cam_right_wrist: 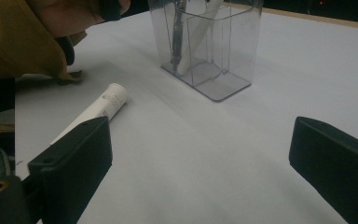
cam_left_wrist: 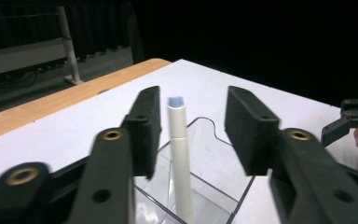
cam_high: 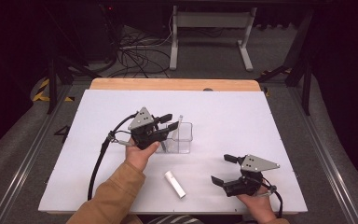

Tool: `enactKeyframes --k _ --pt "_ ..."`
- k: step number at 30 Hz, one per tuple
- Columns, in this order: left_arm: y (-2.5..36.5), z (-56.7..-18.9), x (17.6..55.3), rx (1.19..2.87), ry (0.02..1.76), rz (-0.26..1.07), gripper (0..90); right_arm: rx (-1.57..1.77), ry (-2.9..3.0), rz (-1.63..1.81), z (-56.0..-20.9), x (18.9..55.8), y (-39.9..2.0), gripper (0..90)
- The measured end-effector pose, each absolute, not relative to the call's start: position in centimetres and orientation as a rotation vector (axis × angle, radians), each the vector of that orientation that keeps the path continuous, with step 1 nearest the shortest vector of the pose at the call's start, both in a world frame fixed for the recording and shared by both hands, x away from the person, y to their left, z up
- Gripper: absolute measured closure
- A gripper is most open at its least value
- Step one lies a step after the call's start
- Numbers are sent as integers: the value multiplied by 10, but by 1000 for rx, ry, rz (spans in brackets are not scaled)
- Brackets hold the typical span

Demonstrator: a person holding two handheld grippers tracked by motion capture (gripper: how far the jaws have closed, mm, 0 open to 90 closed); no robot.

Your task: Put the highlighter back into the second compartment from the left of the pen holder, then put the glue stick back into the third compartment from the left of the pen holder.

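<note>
Standing a white pen (cam_left_wrist: pixel 179 154) in the clear holder (cam_high: pixel 185 138), you are letting it lean against the wall near the middle of the white table (cam_high: pixel 242 116). Your left gripper (cam_high: pixel 168 122) is hovering at the holder's rim, its jaws spread on either side of the pen's top with a gap on both sides, so nothing is being pinched. A second white pen (cam_high: pixel 175 184) is lying flat on the table between your hands, apart from the holder. Your right gripper (cam_high: pixel 223 170) is resting near the front edge, jaws spread wide and empty. I judge that pulling the left gripper away sideways could catch the upright pen, tipping it out or dragging the light holder over.
</note>
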State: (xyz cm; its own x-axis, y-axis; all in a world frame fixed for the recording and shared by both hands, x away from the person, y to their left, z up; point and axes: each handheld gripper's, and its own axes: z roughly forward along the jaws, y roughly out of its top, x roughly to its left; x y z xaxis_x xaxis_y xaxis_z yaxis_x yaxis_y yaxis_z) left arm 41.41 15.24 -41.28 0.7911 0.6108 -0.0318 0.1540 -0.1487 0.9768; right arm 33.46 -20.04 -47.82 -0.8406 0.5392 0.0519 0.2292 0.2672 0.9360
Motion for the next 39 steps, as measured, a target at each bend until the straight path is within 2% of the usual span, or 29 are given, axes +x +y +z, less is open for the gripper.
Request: enactKeyframes --k 5,12,31,39 --pt "161 -403 409 1691 605 452 430 716 2248 1595 -478 335 -201 48" --pt "165 -390 397 1716 585 482 328 712 2233 1596 -476 334 -202 32" --pt "178 -377 378 1747 582 478 220 717 2200 1557 -471 331 -199 0" --pt "183 -375 371 1765 575 456 205 806 2158 1523 -466 330 -192 5"
